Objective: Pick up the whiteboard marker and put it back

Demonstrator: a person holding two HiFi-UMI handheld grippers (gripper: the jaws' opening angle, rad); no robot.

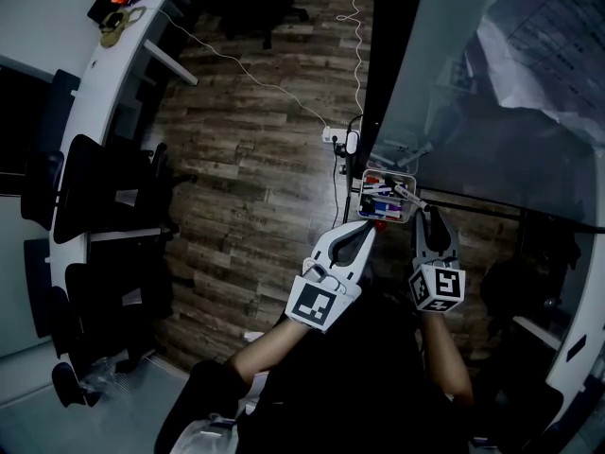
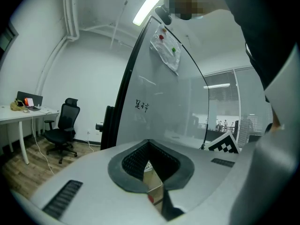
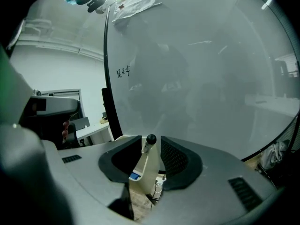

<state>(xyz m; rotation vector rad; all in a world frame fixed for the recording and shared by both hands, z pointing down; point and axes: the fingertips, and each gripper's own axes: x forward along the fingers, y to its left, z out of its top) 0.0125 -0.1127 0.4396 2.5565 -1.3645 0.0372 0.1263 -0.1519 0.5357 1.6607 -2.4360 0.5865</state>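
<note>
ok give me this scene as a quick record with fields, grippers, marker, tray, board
whiteboard: mostly blank, small writing near its left edge
marker tray: on the whiteboard's lower edge, holds several markers
whiteboard marker: white body, dark cap end toward the whiteboard
left gripper: shut, nothing between its jaws
right gripper: shut on the whiteboard marker, just at the marker tray

The whiteboard marker is partly hidden by the right tongs.
</note>
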